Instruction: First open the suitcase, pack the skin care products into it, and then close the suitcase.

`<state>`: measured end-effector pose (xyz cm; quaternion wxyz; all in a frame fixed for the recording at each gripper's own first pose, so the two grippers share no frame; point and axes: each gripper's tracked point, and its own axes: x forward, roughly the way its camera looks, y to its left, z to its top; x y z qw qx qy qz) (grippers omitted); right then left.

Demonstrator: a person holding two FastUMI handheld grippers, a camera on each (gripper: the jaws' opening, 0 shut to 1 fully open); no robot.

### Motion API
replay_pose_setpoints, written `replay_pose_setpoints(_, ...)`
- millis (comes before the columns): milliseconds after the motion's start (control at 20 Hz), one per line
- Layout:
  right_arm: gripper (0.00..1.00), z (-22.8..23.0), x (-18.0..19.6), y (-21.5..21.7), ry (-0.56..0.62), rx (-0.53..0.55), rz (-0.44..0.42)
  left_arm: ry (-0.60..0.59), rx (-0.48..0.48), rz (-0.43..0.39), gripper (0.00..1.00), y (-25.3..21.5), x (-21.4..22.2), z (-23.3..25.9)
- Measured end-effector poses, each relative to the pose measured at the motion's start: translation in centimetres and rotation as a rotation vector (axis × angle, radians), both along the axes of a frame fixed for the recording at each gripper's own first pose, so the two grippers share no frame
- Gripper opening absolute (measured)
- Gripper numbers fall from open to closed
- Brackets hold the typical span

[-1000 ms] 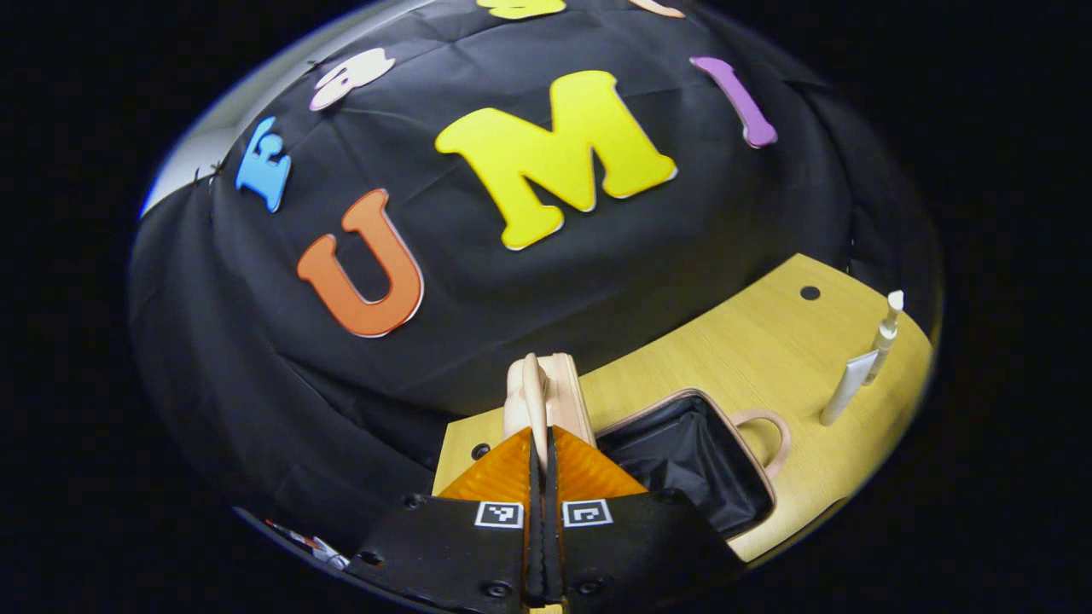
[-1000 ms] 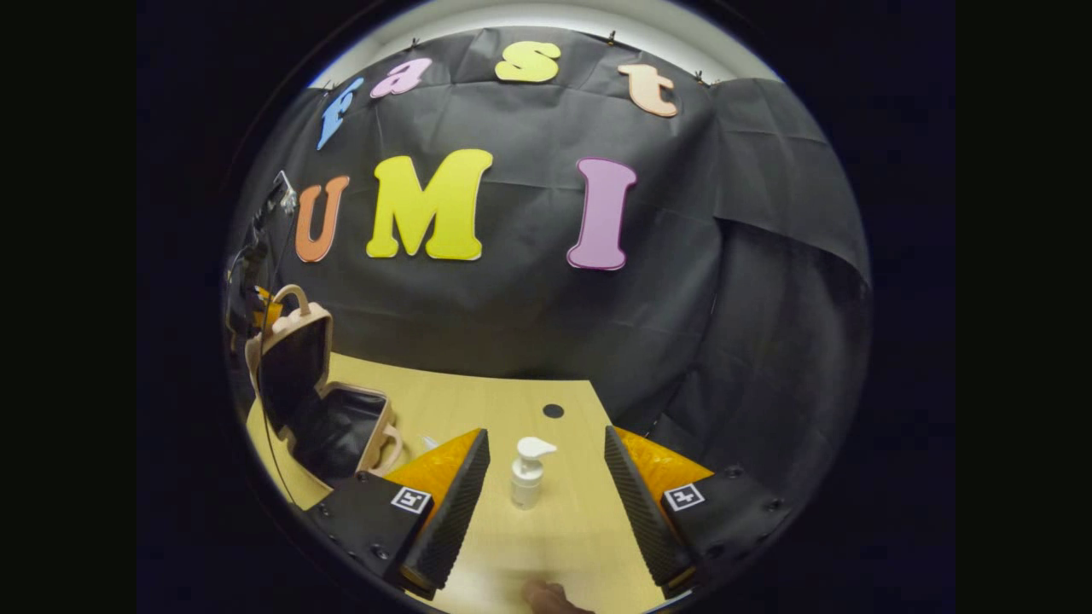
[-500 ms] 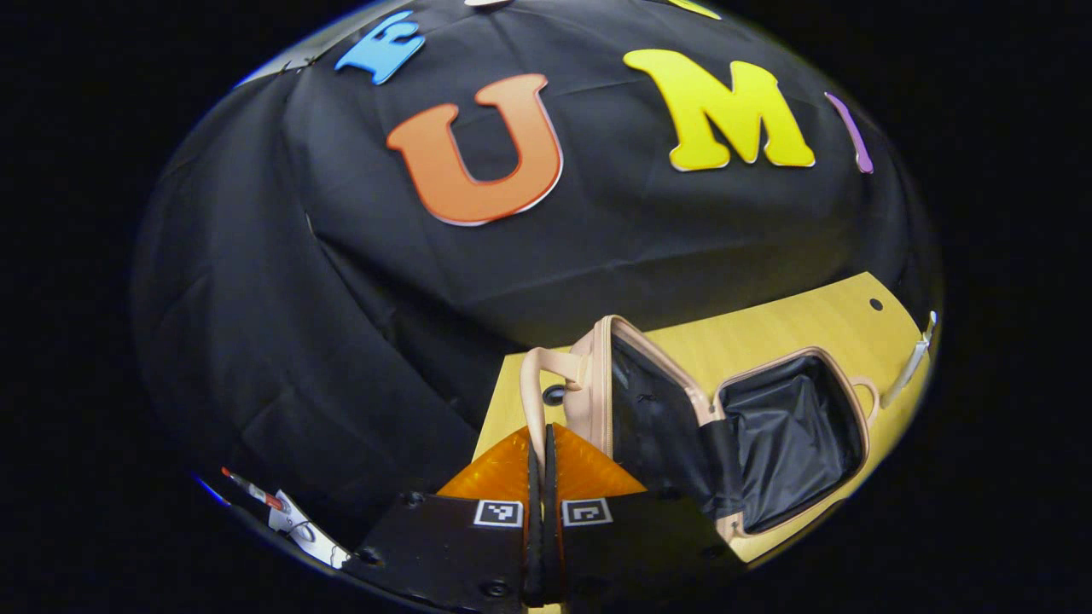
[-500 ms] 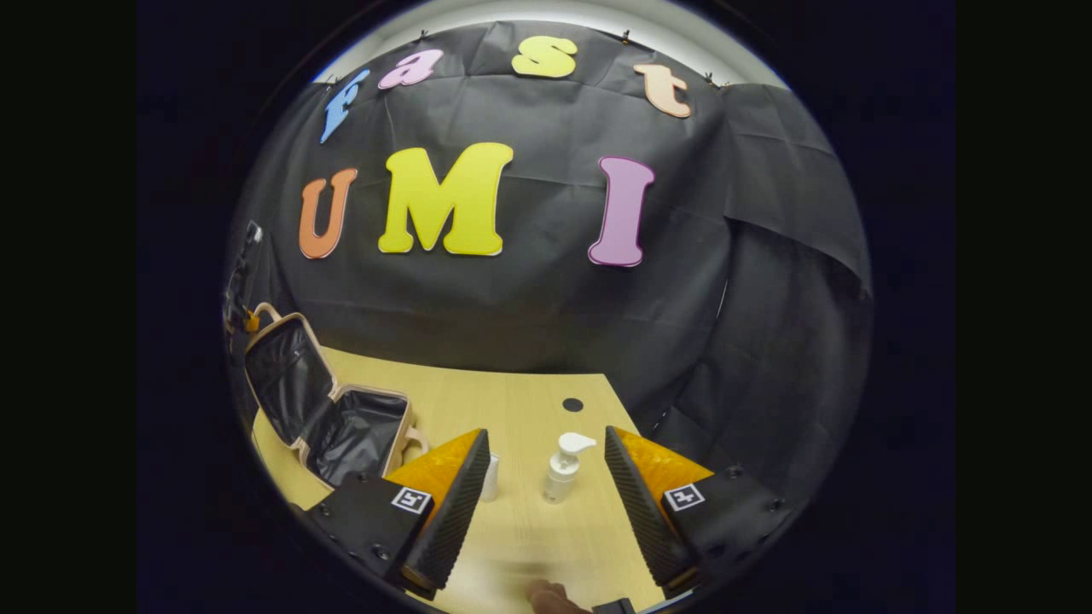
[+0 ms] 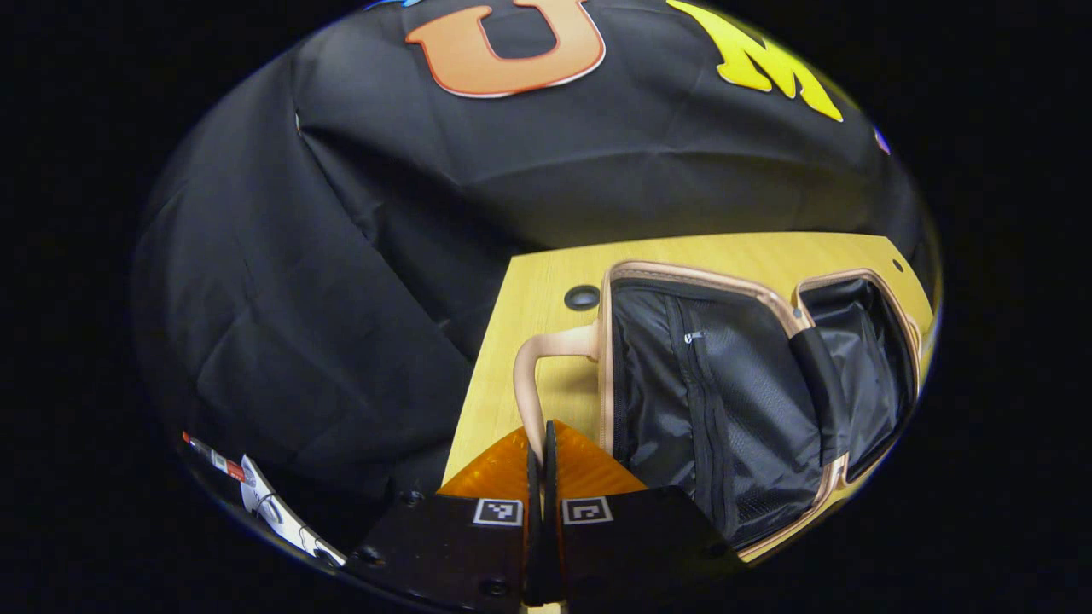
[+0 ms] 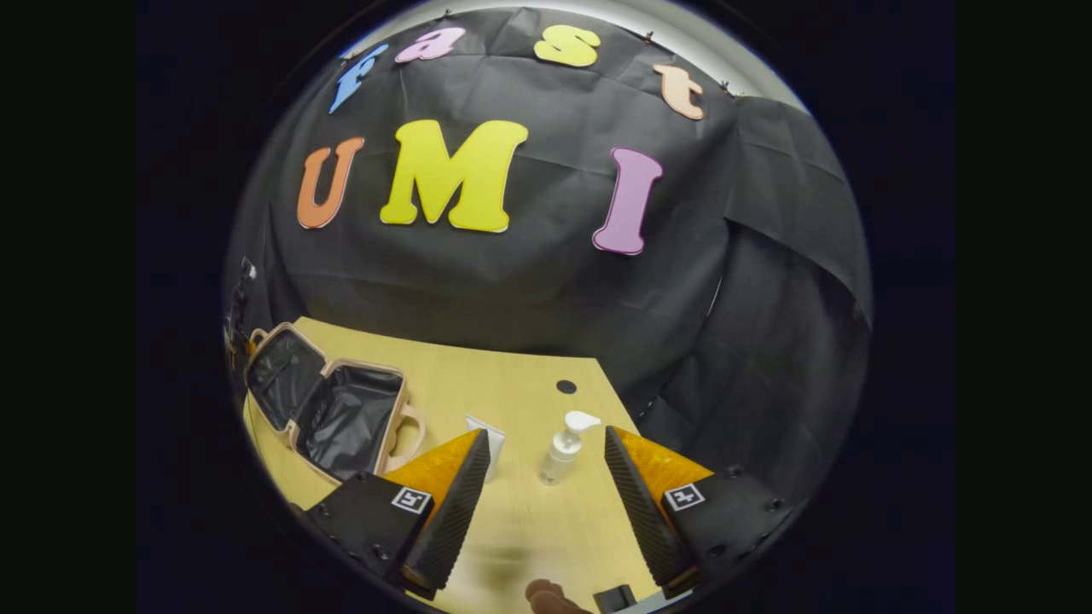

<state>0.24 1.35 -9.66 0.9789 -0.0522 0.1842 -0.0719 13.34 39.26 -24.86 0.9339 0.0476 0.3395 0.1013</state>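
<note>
A small beige suitcase [image 5: 699, 281] lies open on the wooden table, both black-lined halves facing up. My left gripper [image 5: 540, 443] is shut on the suitcase handle [image 5: 533, 375], a beige loop at the lid's left edge. In the right gripper view the open suitcase [image 6: 328, 405] lies flat at the left. A white pump bottle [image 6: 563, 448] stands upright ahead, between the fingers of my open right gripper [image 6: 546, 443] and farther off. A white tube [image 6: 486, 431] peeks out behind the left finger.
The wooden table [image 6: 503, 388] ends at the black cloth wall behind. Round cable holes [image 6: 566, 386] [image 5: 582, 297] mark its back corners. A fingertip [image 6: 546, 593] and a small dark object [image 6: 616, 599] show at the bottom edge.
The lid, pulled by its handle in my left gripper, has swung from upright down flat onto the table. The right gripper shifted slightly, and the white tube came into view.
</note>
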Motion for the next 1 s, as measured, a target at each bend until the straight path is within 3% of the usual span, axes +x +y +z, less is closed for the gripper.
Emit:
replay_pose_setpoints(250, 0.79, -0.2, -0.5, 0.0, 0.023, -0.038, -0.002, 0.068, -0.160, 0.015, 0.04, 0.8, 0.0, -5.1)
replay_pose_setpoints(350, 0.80, -0.7, -1.0, 0.0, 0.045, -0.025, -0.013, 0.073, -0.204, 0.024, 0.08, 0.9, -0.3, -6.0)
replay_pose_setpoints(400, 0.80, -1.0, -1.5, 0.2, 0.054, -0.002, -0.017, 0.050, -0.220, 0.026, 0.05, 1.1, 0.1, -6.1)
replay_pose_setpoints(550, 0.80, -1.3, -2.2, 0.4, 0.052, 0.035, -0.019, 0.043, -0.228, 0.033, 0.14, 1.2, 0.2, -6.1)
replay_pose_setpoints(600, 0.80, -1.4, -2.0, 0.2, 0.046, 0.026, -0.019, 0.060, -0.190, 0.054, 0.10, 2.0, -0.2, -6.3)
replay_pose_setpoints(650, 0.80, -1.6, -2.0, 0.0, 0.041, 0.018, -0.018, 0.081, -0.147, 0.080, 0.45, 2.8, -0.8, -6.3)
replay_pose_setpoints(750, 0.80, -1.9, -2.3, -0.4, 0.039, 0.022, -0.011, 0.097, -0.099, 0.119, 0.52, 3.0, -1.1, -5.7)
replay_pose_setpoints(800, 0.80, -2.1, -2.7, -0.8, 0.037, 0.028, -0.005, 0.100, -0.080, 0.130, 0.79, 2.9, -1.6, -5.3)
replay_pose_setpoints(850, 0.80, -2.1, -2.7, -1.1, 0.032, 0.028, 0.001, 0.093, -0.063, 0.139, 0.70, 2.7, -1.9, -4.6)
replay_pose_setpoints(900, 0.80, -2.1, -2.7, -1.5, 0.025, 0.026, 0.011, 0.082, -0.052, 0.146, 0.71, 2.5, -2.2, -4.3)
replay_pose_setpoints(950, 0.80, -2.0, -2.7, -1.7, 0.020, 0.023, 0.026, 0.070, -0.052, 0.152, 0.85, 2.0, -2.9, -3.6)
replay_pose_setpoints(1000, 0.80, -2.0, -2.9, -2.2, 0.013, 0.020, 0.039, 0.060, -0.054, 0.160, 0.79, 1.5, -3.4, -2.9)
